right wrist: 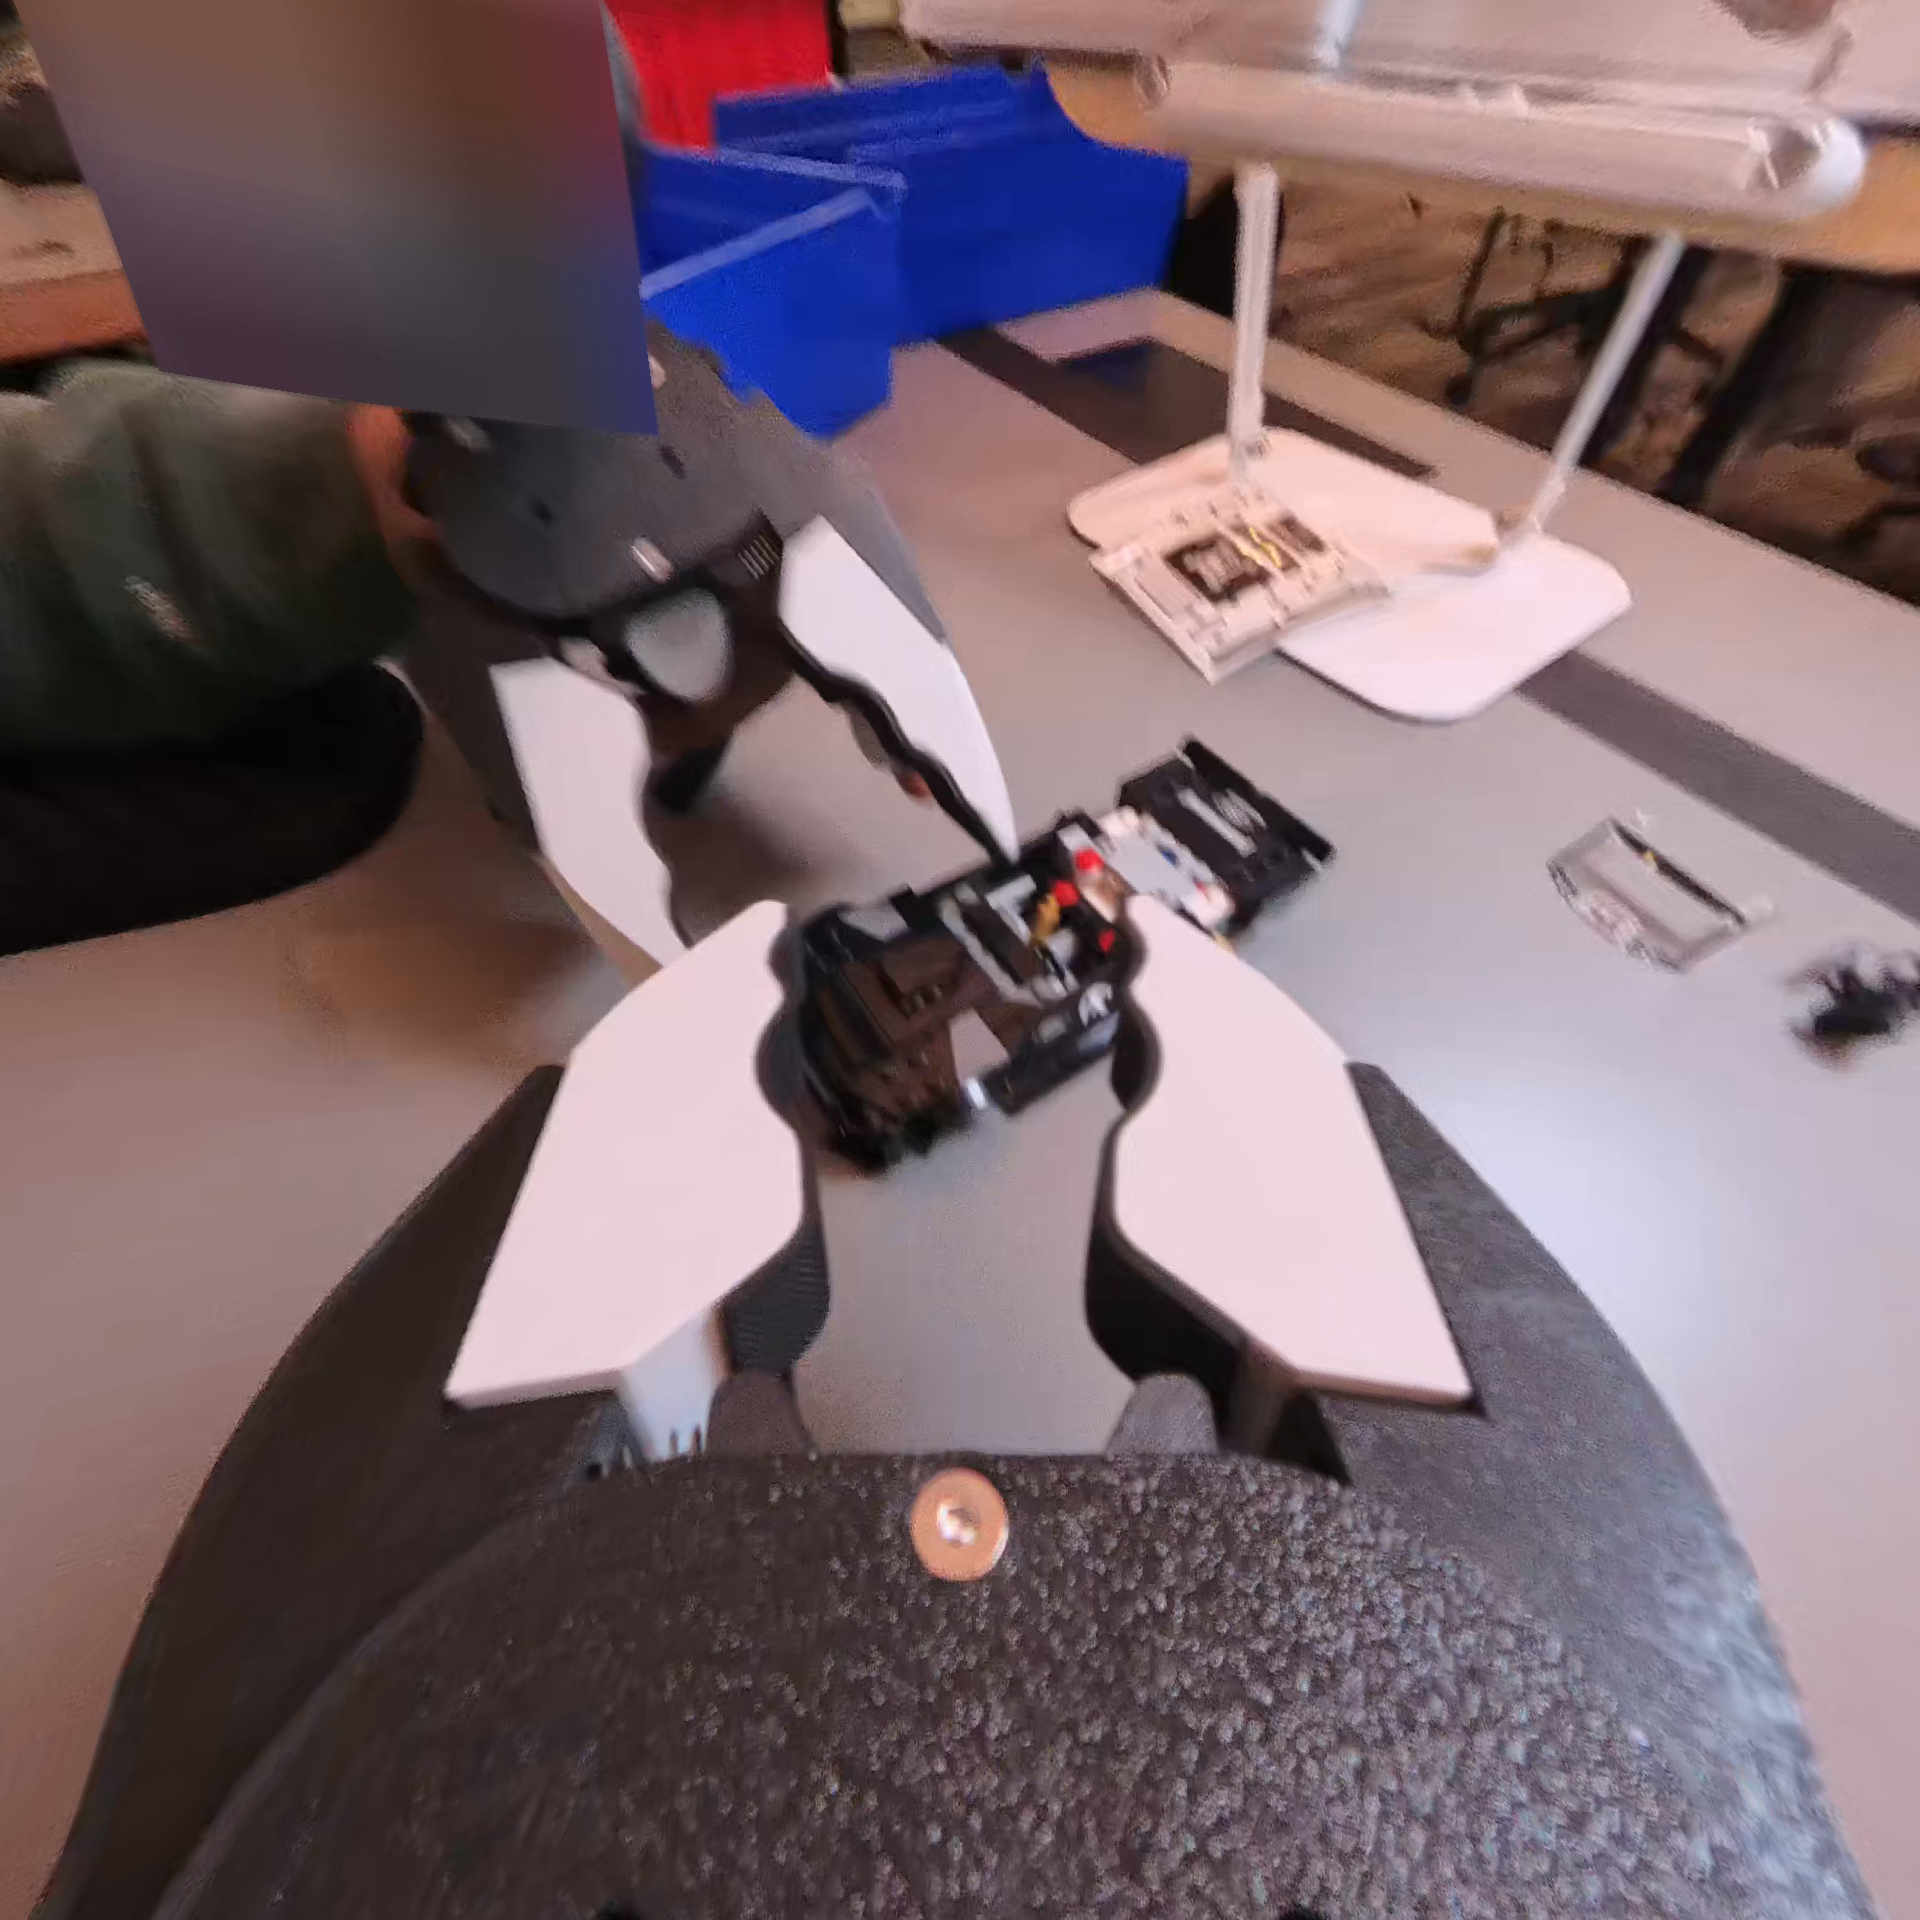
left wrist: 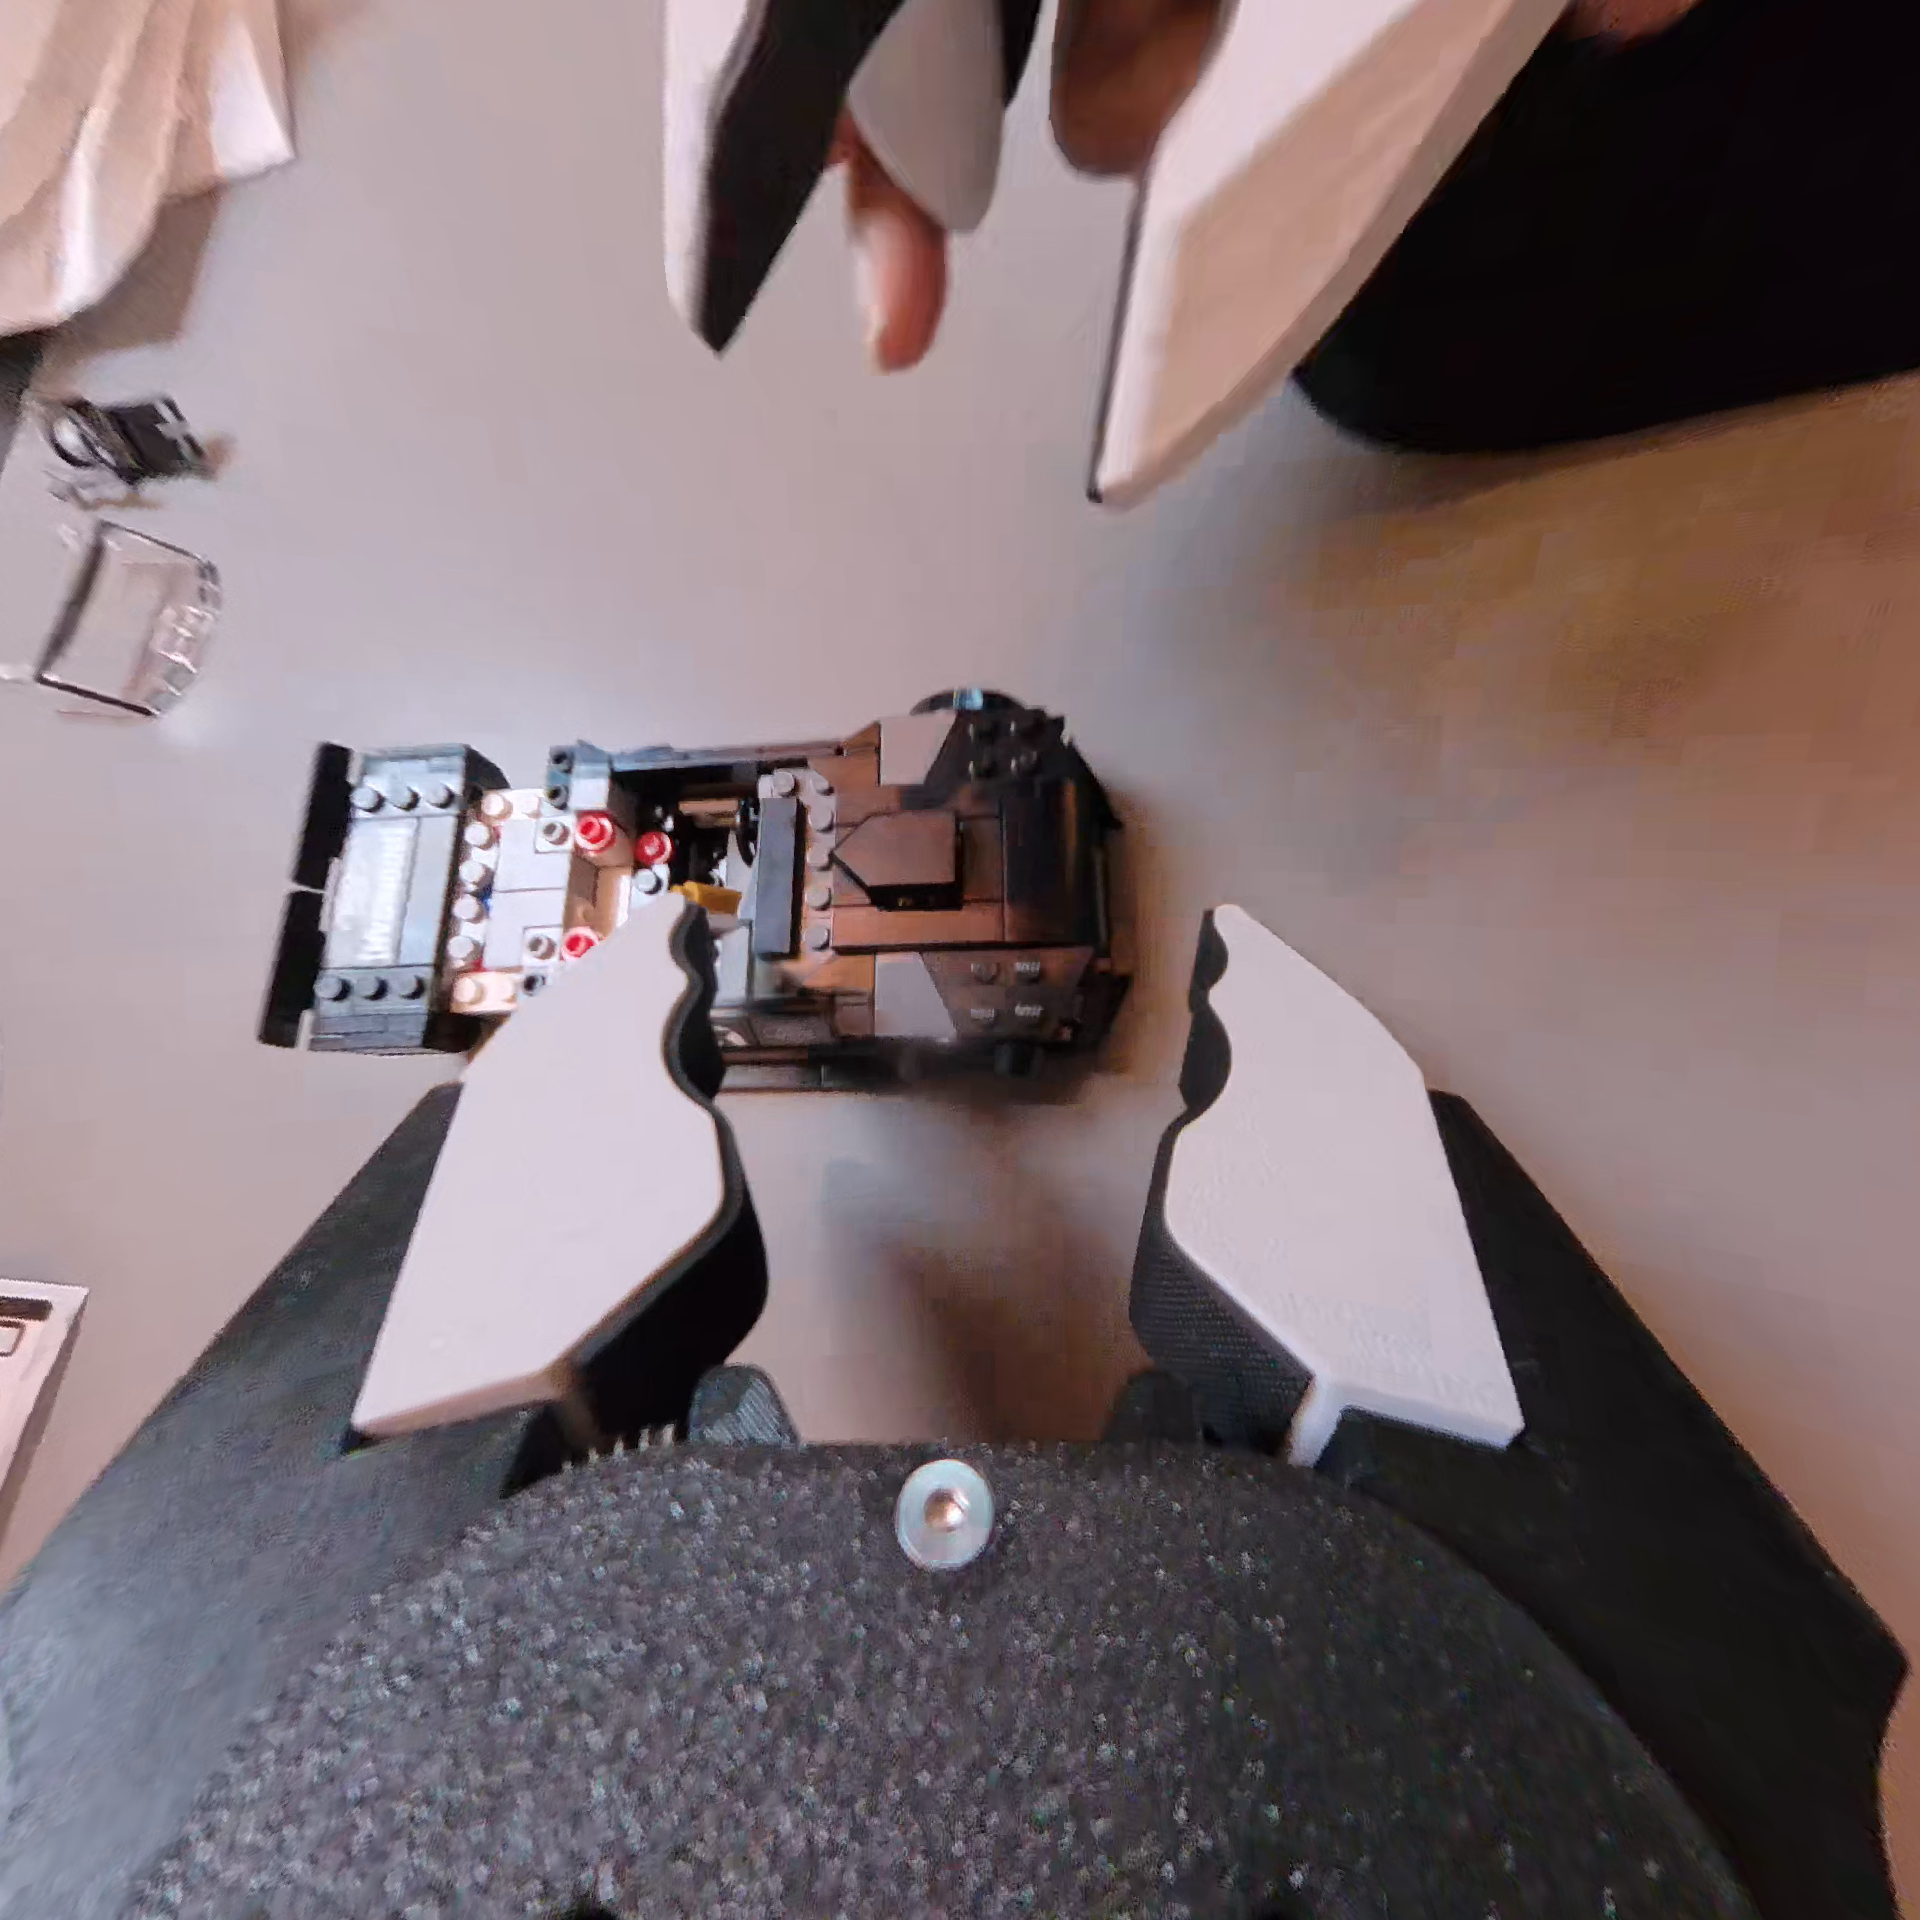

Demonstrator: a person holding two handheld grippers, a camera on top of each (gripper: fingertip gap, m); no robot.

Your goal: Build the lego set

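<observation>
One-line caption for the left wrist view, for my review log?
Left claw open over a partly built black Lego car on the grey table; right claw open beyond it.

Work surface: a grey table (right wrist: pixel 1455 1091) with a matt top, crossed by a darker strip (right wrist: pixel 1714 748) running from 12 toward 3 o'clock in the right wrist view; warm light patches fall on it at 9 o'clock. Blue plastic bins (right wrist: pixel 831 260) stand at the far edge, toward 12 o'clock; something red (right wrist: pixel 727 62) shows behind them, too blurred to identify. A white desk lamp (right wrist: pixel 1455 623) rests its flat base at 2 o'clock, thin stems rising to a pale head at 1 o'clock. Beyond the table, at 2 to 3 o'clock, a brown mottled surface (right wrist: pixel 1766 364); wall or floor cannot be determined.
</observation>
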